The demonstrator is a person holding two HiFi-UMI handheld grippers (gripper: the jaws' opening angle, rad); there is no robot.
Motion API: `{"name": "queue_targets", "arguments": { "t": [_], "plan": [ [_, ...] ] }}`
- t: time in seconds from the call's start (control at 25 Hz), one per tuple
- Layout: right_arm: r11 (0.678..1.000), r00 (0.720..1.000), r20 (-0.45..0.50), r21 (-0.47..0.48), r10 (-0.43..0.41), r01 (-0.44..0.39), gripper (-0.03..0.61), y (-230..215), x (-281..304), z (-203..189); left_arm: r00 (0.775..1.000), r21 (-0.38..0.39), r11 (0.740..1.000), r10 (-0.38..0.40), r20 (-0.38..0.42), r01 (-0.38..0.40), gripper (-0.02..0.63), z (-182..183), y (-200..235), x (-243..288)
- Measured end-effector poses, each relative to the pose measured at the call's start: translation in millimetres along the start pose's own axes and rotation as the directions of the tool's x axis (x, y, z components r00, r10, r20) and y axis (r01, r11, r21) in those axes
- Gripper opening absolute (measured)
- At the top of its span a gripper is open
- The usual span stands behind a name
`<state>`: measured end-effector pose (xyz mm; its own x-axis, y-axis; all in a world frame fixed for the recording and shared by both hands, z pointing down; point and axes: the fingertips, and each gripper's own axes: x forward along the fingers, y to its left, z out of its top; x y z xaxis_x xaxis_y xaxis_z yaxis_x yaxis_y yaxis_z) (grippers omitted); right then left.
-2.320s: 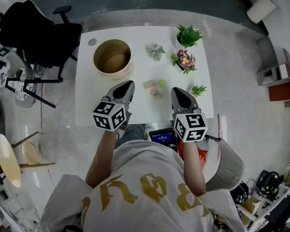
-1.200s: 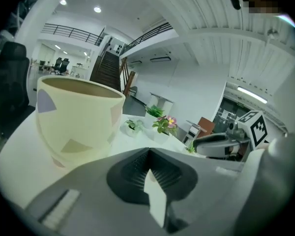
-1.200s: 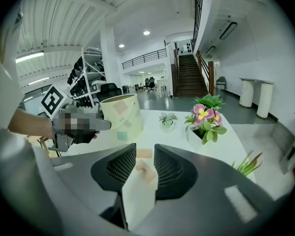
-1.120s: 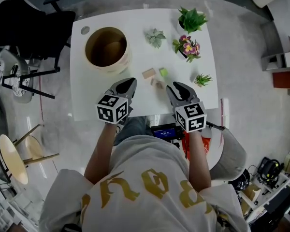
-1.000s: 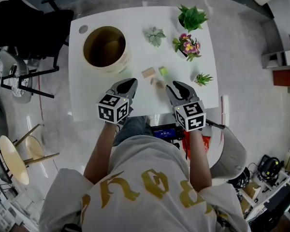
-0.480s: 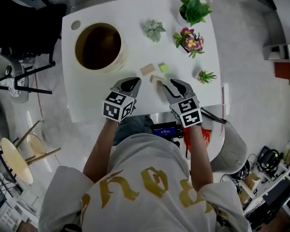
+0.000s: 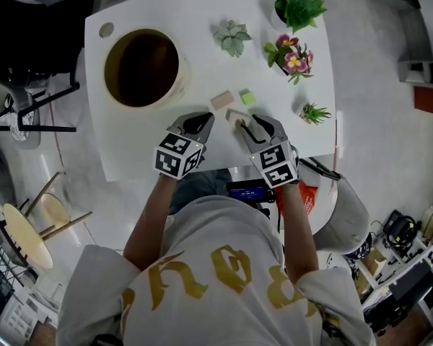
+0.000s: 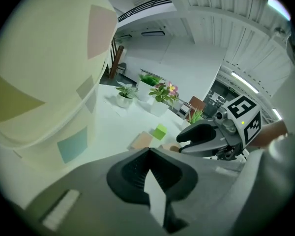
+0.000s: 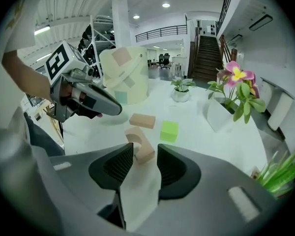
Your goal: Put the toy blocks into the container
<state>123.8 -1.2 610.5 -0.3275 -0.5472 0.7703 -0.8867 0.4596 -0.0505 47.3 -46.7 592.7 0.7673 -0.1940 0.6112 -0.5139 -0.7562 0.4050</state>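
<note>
White tabletop (image 7: 144, 146) carries three toy blocks in a loose cluster near its front edge: a flat tan block (image 7: 221, 100), a green cube (image 7: 247, 97) just beside it, and an arch-shaped wooden block (image 7: 236, 116) nearest the person. None of them is in the container (image 7: 182, 74), a round cream tub standing well apart from them at the table's back left, with pale coloured shapes on its side.

The left gripper (image 8: 147, 154) points down over the table between the tub and the blocks. Its jaws are pressed together at the tips with nothing between them.

The right gripper (image 9: 145, 154) angles down at the arch block. Its jaws stand a moderate way apart and have just been opening. The arch block lies on the table right at the mouth of the gap, its near end just at the tips, and the pads do not press on it. The tan block and the green cube lie a little further on, side by side.

Four potted plants sit along the right and back of the table: a grey-green succulent (image 7: 233, 37), a leafy green plant (image 7: 297, 6), a pink-flowered one (image 7: 292, 56) and a small spiky one (image 7: 314, 112) near the right edge.
</note>
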Motion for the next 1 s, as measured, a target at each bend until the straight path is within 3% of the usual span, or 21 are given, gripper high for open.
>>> {"name": "queue_targets", "arguments": {
  "t": [0.44,1.0],
  "plan": [
    [0.999,0.999,-0.049,-0.041,-0.016,0.014,0.173,1.2,15.3,-9.1,1.0,-0.018,1.0,-0.005,-0.017,0.004,0.001,-3.4,4.0,5.9],
    [0.999,0.999,-0.017,0.022,-0.048,0.049,0.16,-5.0,15.9,-4.6,1.0,-0.036,0.999,0.007,-0.005,-0.007,0.001,-4.2,11.2,3.5]
  ]
}}
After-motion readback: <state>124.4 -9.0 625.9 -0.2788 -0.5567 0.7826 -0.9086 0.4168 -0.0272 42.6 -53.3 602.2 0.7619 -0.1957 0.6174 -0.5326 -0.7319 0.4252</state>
